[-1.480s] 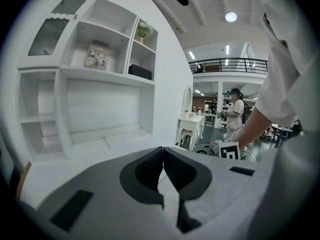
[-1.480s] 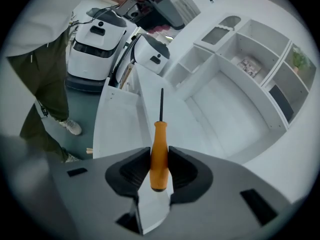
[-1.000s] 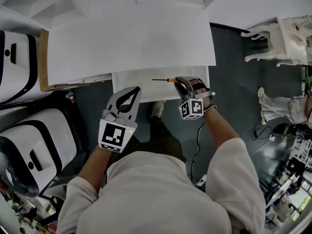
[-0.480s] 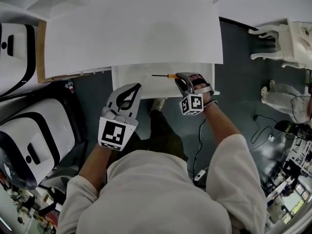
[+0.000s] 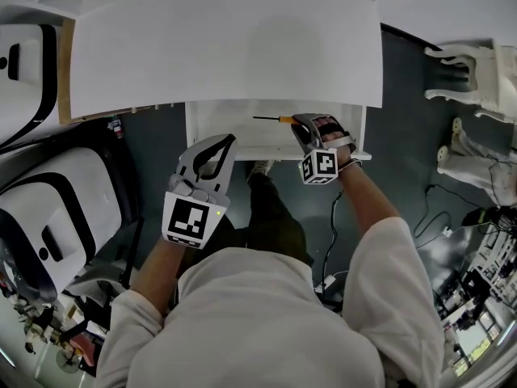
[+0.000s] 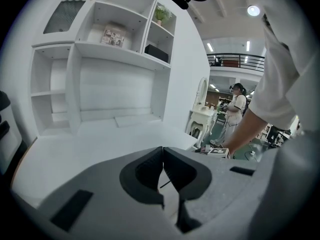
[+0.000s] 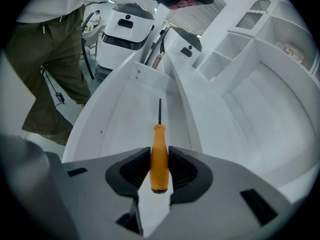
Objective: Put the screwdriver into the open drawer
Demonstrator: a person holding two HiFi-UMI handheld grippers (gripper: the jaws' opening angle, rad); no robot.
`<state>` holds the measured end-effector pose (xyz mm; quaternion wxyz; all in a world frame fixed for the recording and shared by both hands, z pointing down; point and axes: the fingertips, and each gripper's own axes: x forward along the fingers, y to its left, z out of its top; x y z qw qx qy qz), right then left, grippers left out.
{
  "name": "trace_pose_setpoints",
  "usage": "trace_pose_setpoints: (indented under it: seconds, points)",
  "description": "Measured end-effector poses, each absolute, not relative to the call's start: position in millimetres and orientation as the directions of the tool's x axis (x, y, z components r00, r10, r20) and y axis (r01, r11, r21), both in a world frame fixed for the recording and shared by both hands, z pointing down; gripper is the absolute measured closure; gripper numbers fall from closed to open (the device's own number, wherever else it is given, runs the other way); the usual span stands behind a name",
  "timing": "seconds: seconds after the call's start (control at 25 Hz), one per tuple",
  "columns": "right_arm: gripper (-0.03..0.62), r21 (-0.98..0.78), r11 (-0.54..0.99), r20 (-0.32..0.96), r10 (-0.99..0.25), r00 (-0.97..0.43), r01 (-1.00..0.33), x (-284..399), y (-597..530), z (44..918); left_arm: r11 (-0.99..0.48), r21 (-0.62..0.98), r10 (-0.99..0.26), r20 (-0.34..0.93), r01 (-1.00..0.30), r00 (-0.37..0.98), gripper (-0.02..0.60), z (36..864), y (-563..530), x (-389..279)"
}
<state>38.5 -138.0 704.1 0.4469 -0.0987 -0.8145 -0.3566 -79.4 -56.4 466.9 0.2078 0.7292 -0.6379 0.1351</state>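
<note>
A screwdriver (image 7: 159, 156) with an orange handle and a thin dark shaft is pinched between the jaws of my right gripper (image 7: 159, 160). It hangs over the open white drawer (image 7: 117, 119), shaft pointing along the drawer's length. In the head view the screwdriver (image 5: 275, 119) lies across the open drawer (image 5: 234, 140), held by the right gripper (image 5: 300, 124) at its right end. My left gripper (image 5: 218, 153) is shut and empty, in front of the drawer's front edge. In the left gripper view the left gripper (image 6: 163, 160) shows its pads touching.
The white desk top (image 5: 218, 47) lies beyond the drawer, with white shelving (image 6: 105, 59) above it. White robot units (image 5: 48, 217) stand at the left. A white ornate table (image 5: 472, 71) stands at the right. Cables (image 5: 452, 208) lie on the dark floor.
Both grippers have sunk lower. The right one has carried the screwdriver down over the drawer; the drawer and desk sit higher in the head view.
</note>
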Motion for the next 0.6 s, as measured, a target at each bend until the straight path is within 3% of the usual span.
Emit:
trace_pose_setpoints:
  seconds: [0.6]
  points:
    - [0.477,0.433,0.718,0.833,-0.088,-0.546,0.545,32,-138,745,-0.056,0.150,-0.852,0.508,-0.987,0.125,0.575,492,-64,-89]
